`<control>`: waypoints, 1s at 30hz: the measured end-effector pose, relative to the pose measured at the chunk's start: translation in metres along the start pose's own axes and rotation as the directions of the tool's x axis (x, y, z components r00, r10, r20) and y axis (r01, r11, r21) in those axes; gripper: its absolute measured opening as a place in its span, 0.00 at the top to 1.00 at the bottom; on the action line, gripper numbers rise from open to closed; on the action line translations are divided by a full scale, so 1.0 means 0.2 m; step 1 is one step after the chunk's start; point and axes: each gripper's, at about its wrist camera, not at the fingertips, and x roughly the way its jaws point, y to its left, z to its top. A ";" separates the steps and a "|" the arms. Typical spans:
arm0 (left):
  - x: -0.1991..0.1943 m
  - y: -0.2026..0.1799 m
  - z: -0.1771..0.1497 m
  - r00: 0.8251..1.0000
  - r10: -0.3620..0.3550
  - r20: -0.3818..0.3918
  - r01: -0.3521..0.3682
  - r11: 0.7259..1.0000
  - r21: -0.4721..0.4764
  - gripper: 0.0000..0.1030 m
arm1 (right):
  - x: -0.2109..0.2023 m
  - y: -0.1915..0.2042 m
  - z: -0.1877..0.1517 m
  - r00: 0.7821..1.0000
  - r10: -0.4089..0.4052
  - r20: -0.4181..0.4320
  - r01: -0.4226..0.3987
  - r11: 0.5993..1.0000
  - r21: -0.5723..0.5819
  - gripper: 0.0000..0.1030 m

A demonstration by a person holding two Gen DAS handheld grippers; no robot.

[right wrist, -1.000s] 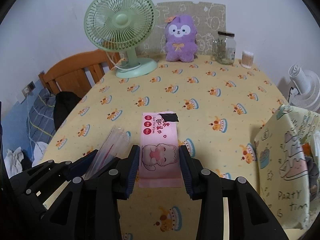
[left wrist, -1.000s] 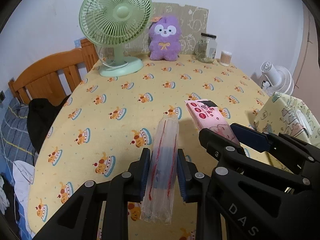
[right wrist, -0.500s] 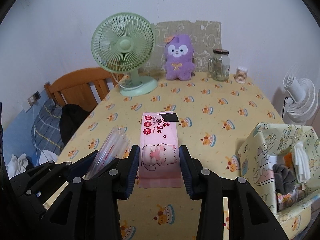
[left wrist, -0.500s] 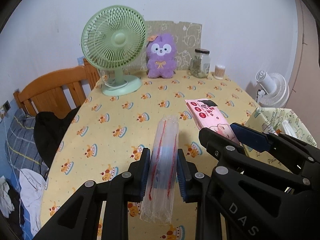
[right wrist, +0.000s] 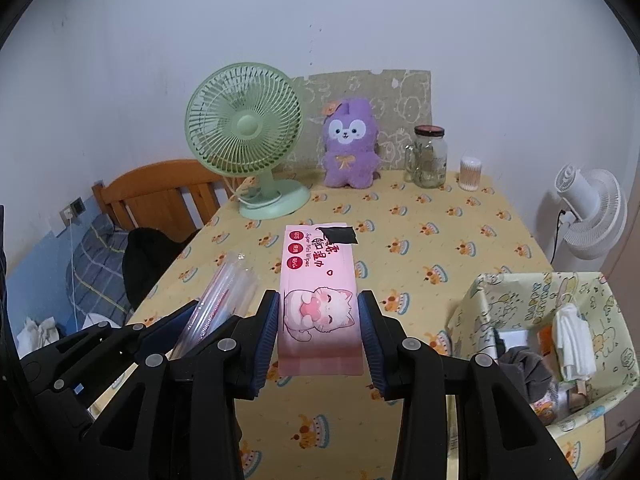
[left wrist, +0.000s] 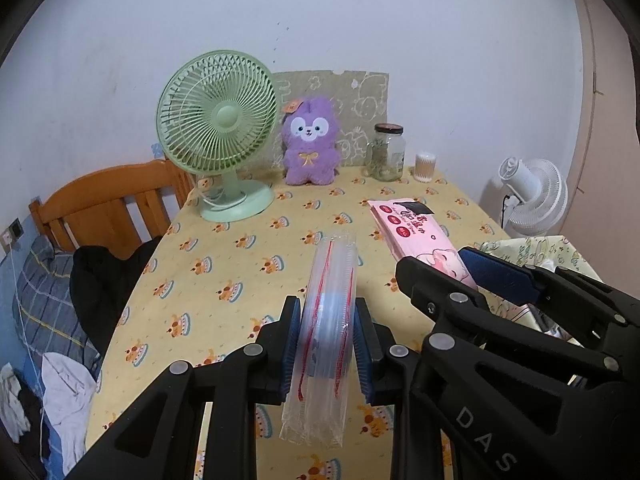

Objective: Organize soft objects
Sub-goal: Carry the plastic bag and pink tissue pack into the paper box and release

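Pink plastic, a flat pack of wet wipes with a cartoon cat [right wrist: 318, 300], sits clamped between the blue pads of the right gripper [right wrist: 319, 322], held above the yellow cake-print tablecloth [left wrist: 240, 272]. Beside it, the left gripper [left wrist: 326, 336] pinches a clear plastic sleeve with red stripes [left wrist: 326, 320], jaws drawn narrow around it. Right of the wipes stands a yellow cartoon-print fabric box [right wrist: 520, 292] with cloth items inside. Behind the wipes, at the tablecloth's far edge, stand a green desk fan [right wrist: 246, 140] and a purple plush toy [right wrist: 351, 144].

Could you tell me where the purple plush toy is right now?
The purple plush toy stands at the table's far edge against the wall, between the green fan and the glass jar.
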 end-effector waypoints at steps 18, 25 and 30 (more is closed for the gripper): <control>0.02 -0.28 0.08 0.998 -0.047 0.029 0.045 0.998 0.041 0.76 | -0.11 -0.28 0.04 0.997 -0.053 0.047 0.052 0.998 0.028 0.58; 0.03 -0.38 0.12 0.997 -0.067 0.038 0.065 0.996 0.060 0.76 | -0.14 -0.39 0.05 0.995 -0.075 0.062 0.072 0.996 0.042 0.58; 0.04 -0.46 0.14 0.995 -0.093 0.043 0.089 0.993 0.076 0.76 | -0.16 -0.47 0.06 0.993 -0.099 0.069 0.095 0.994 0.055 0.58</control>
